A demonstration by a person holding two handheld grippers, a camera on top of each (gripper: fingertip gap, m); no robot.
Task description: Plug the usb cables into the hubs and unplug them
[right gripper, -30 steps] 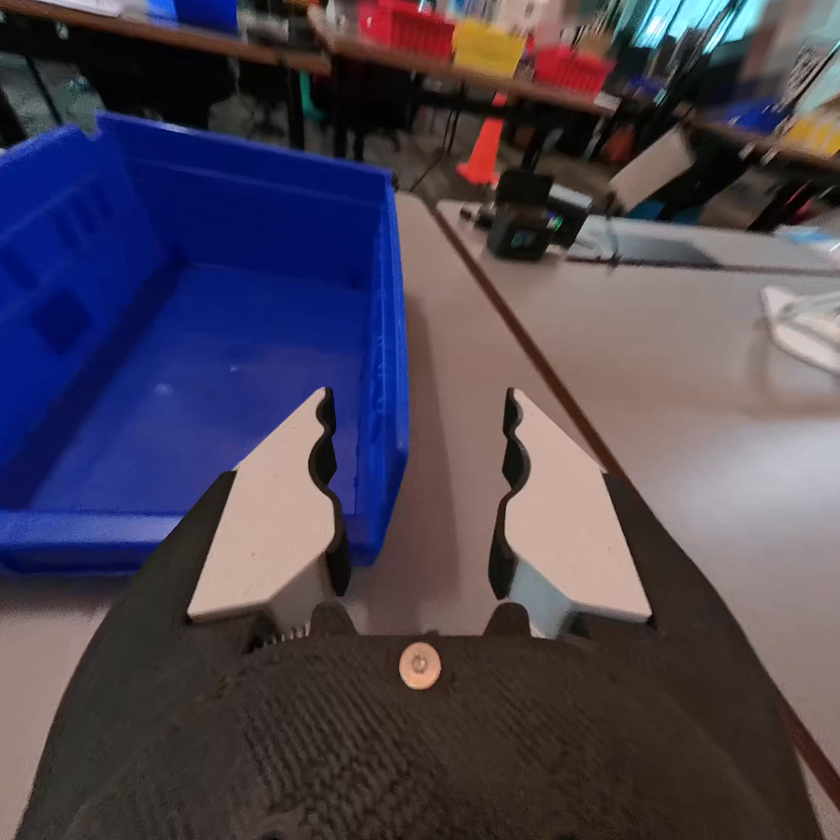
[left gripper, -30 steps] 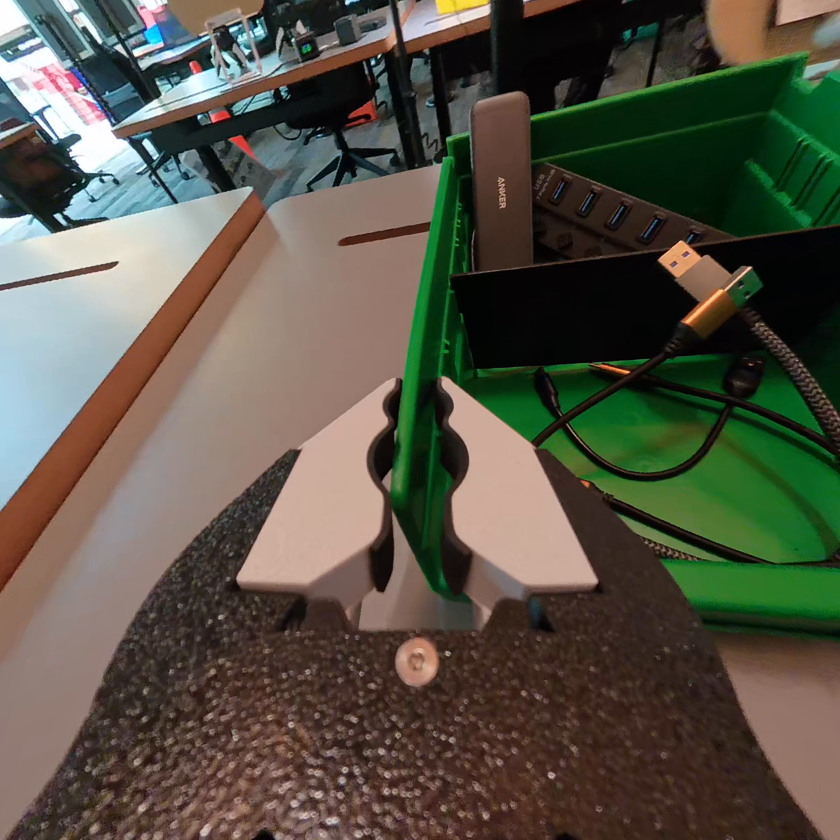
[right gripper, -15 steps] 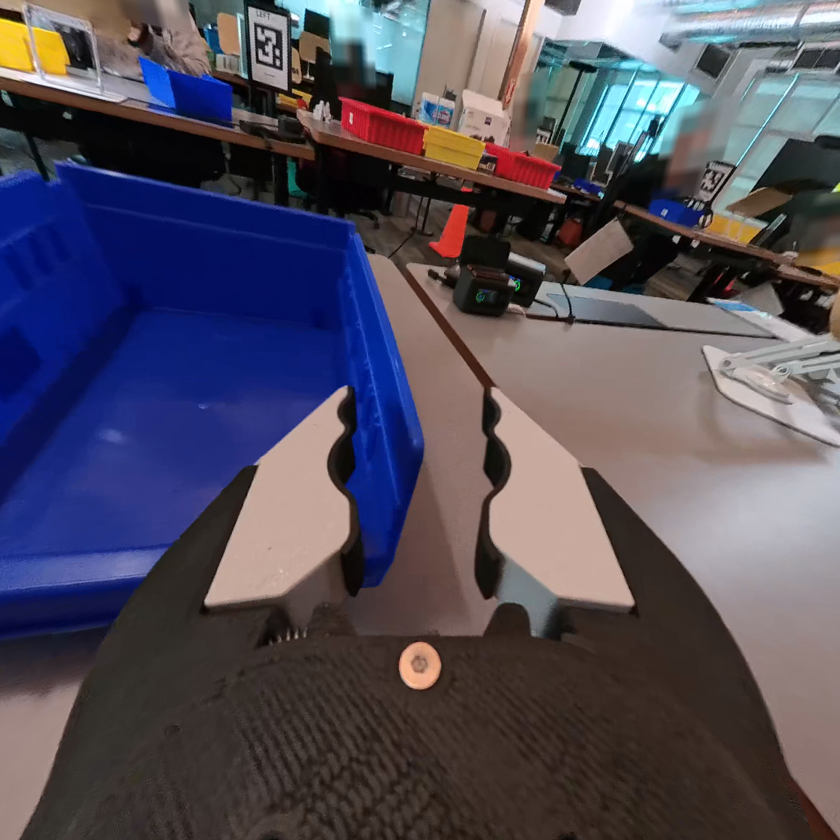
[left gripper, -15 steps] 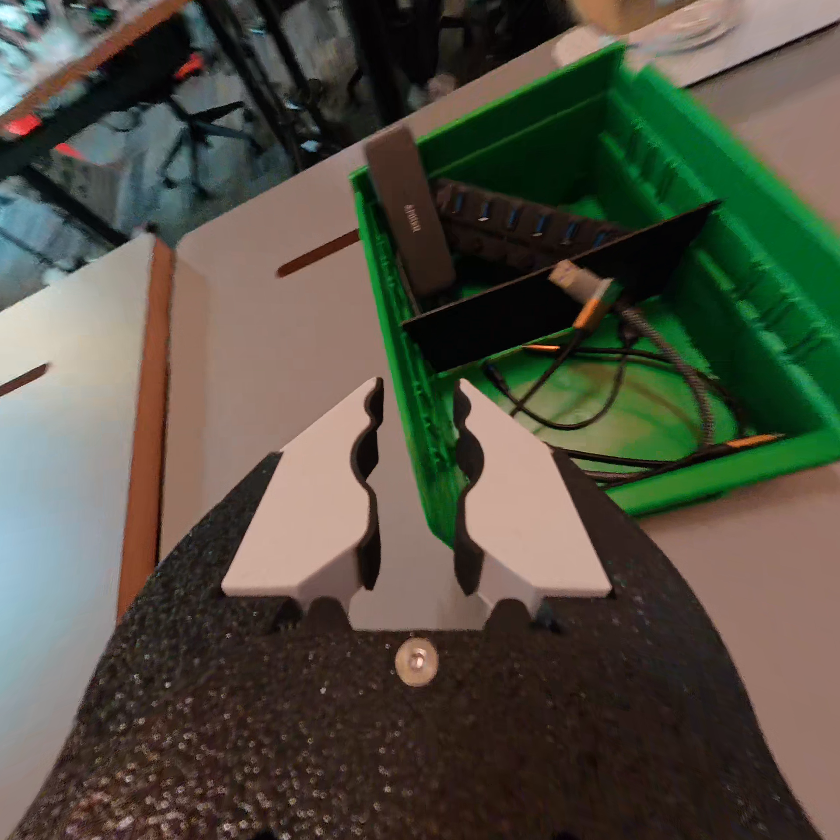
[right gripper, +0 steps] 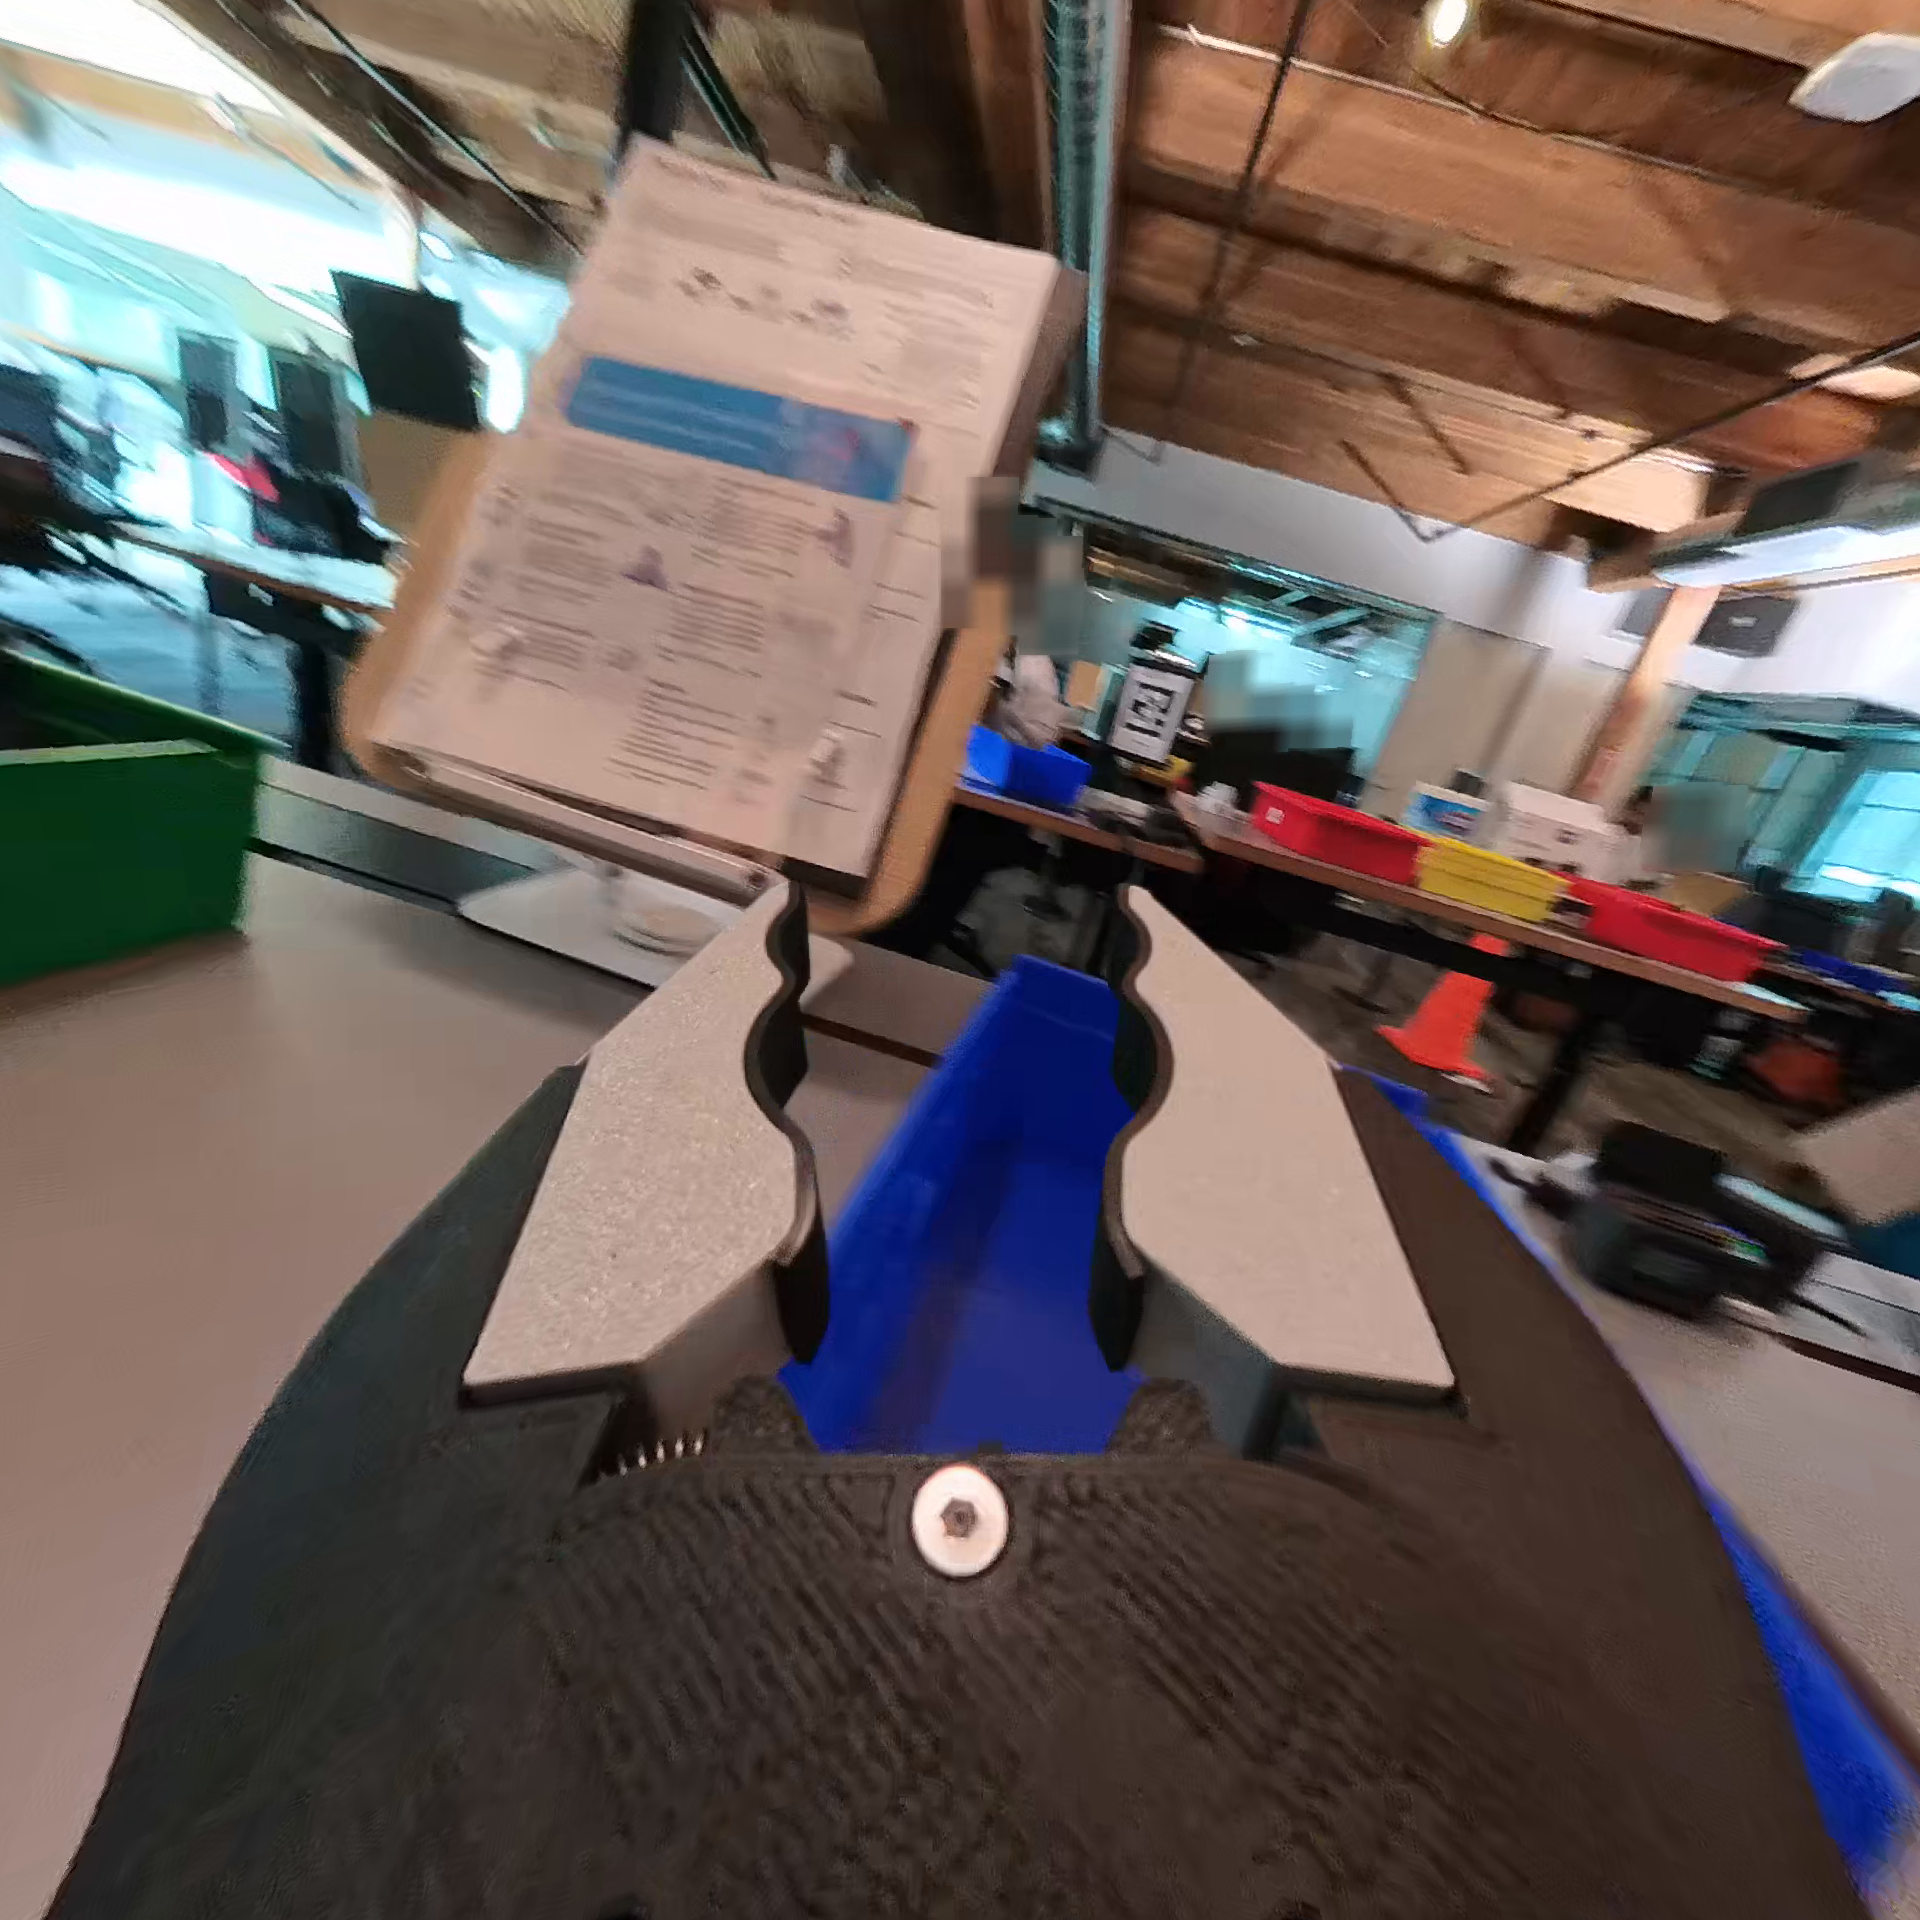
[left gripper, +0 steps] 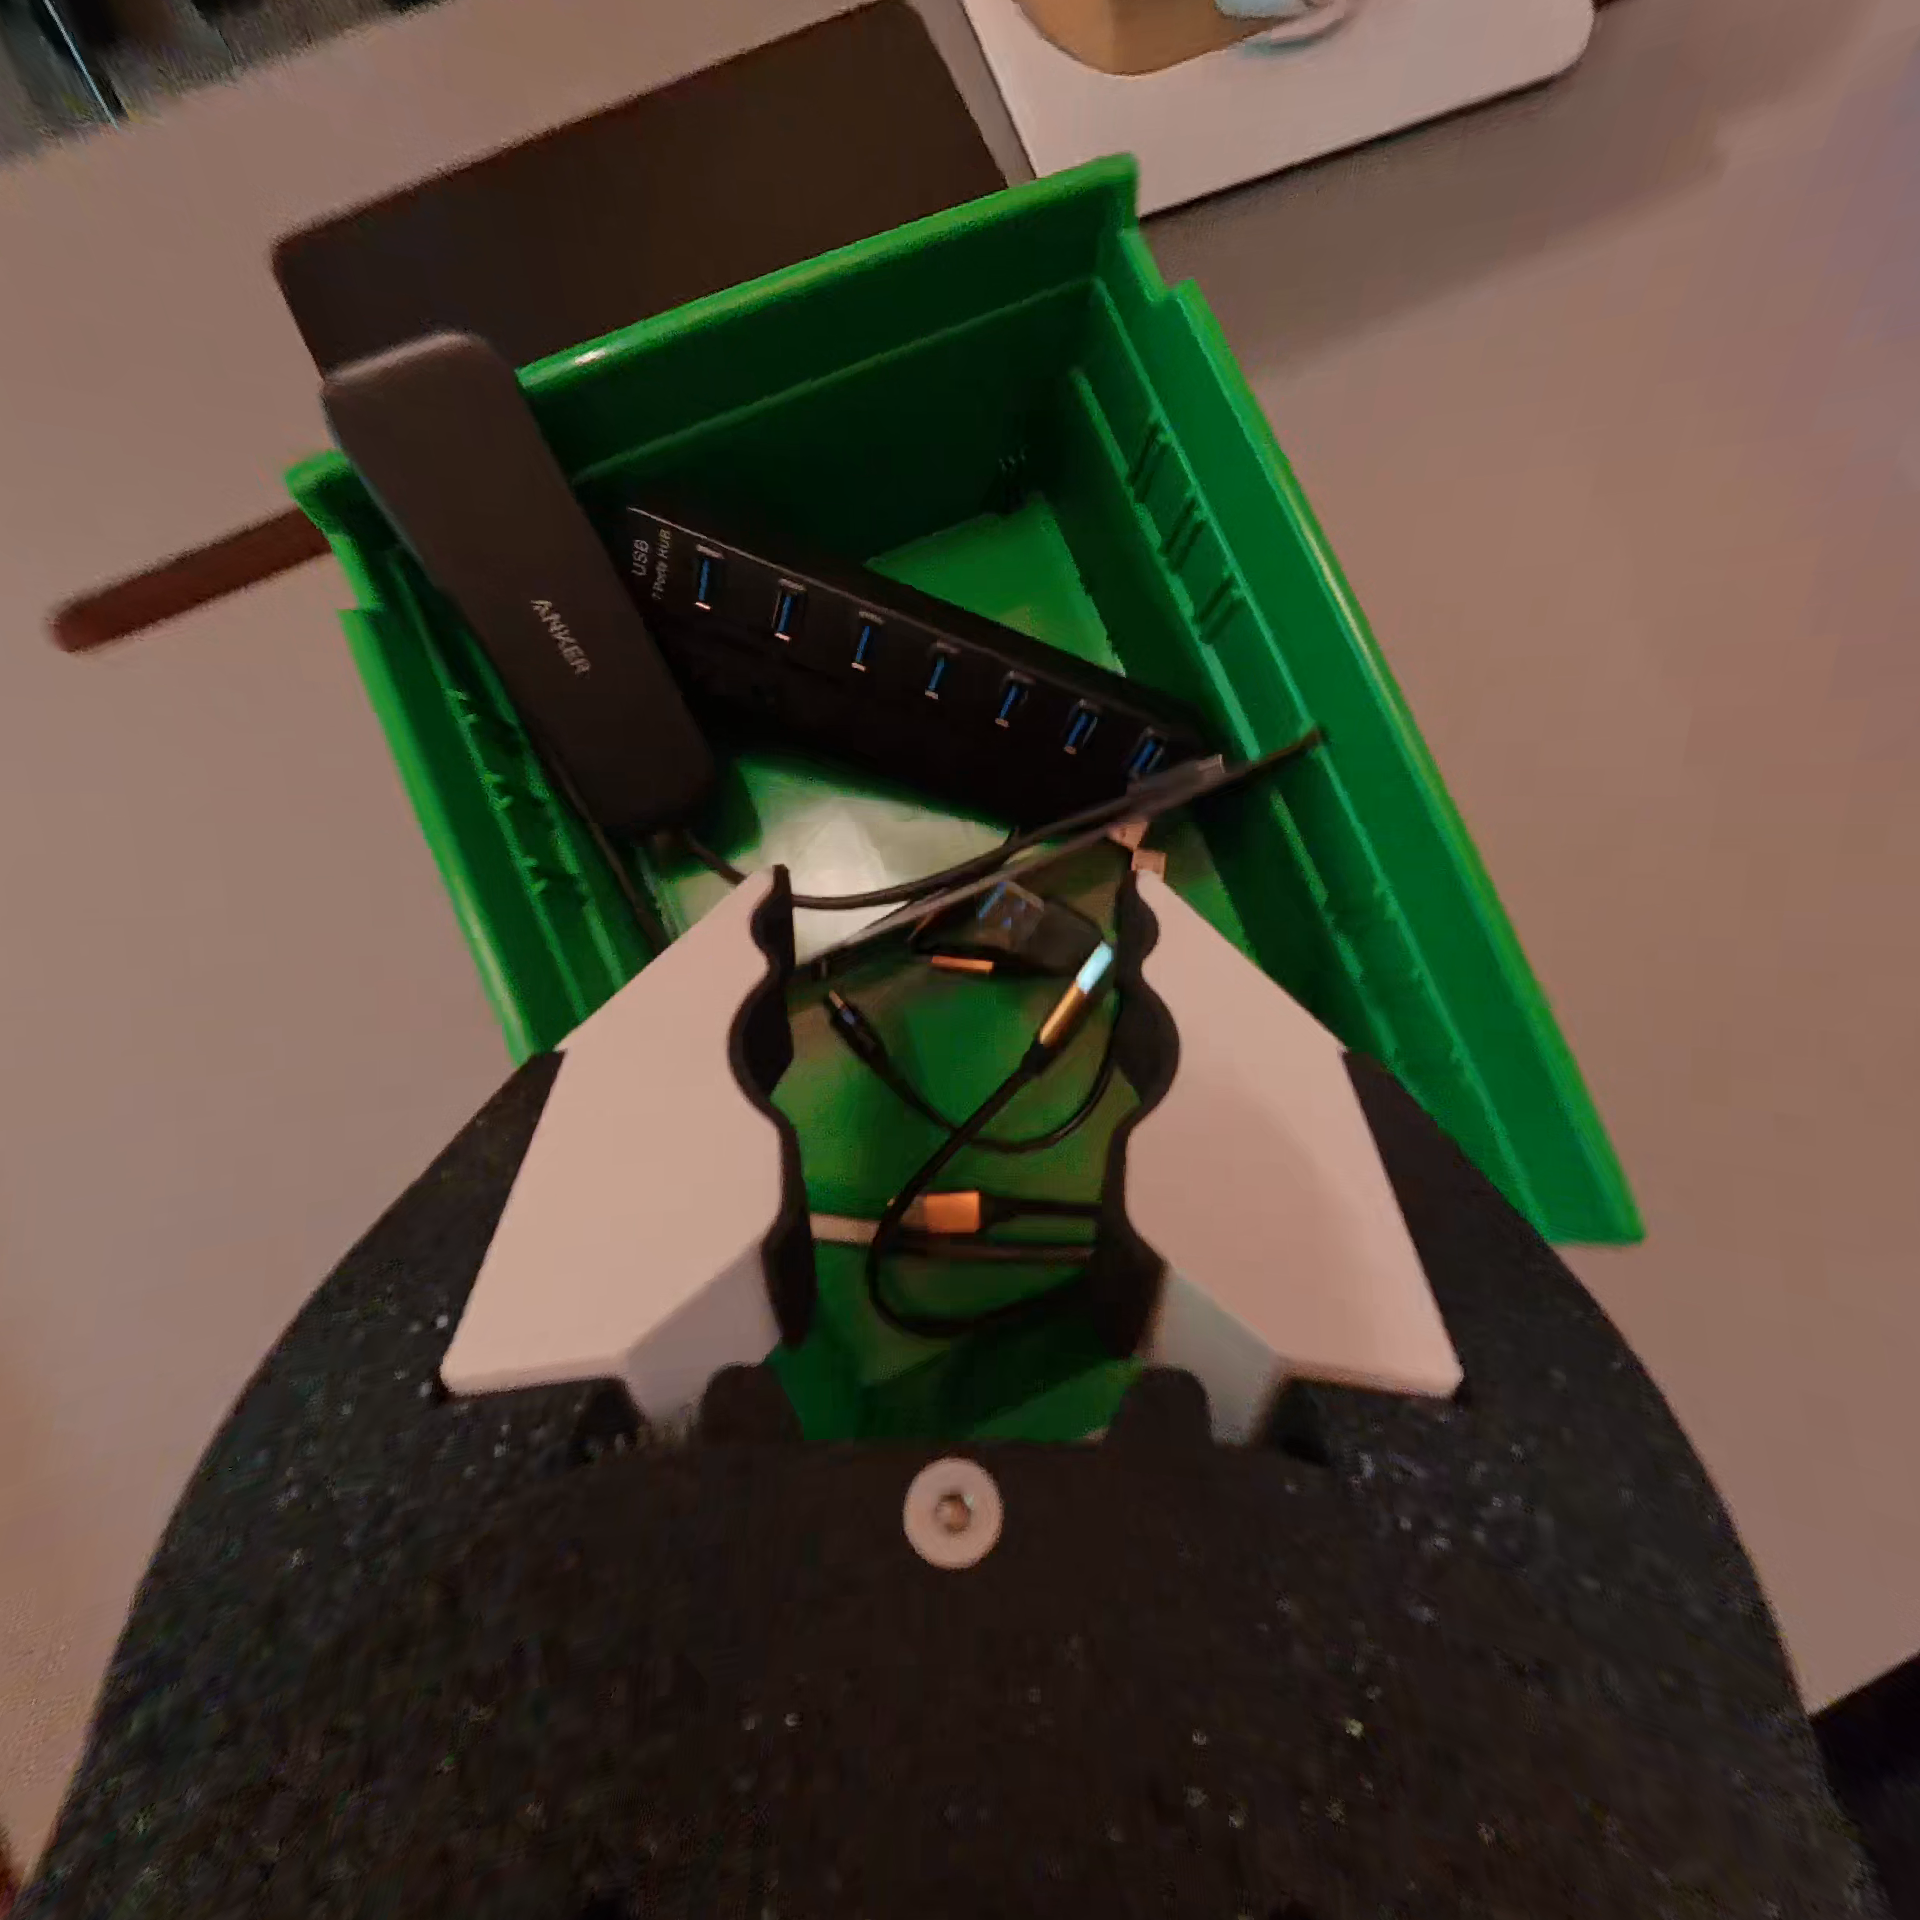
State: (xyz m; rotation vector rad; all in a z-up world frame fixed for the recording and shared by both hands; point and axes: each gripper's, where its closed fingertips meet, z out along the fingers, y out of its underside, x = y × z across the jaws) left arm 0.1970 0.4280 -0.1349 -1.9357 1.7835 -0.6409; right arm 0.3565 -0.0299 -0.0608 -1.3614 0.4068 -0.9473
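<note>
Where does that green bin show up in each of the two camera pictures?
Left wrist view: the green bin fills the centre, holding the hubs and cables, seen from above.
Right wrist view: only one corner of it, at the left edge.
Shared landmark: the grey tabletop it stands on.

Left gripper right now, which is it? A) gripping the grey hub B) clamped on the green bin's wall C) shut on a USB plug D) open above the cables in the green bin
D: the left gripper has its jaws spread with nothing between them, looking down on the loose cables lying in the green bin.
</note>
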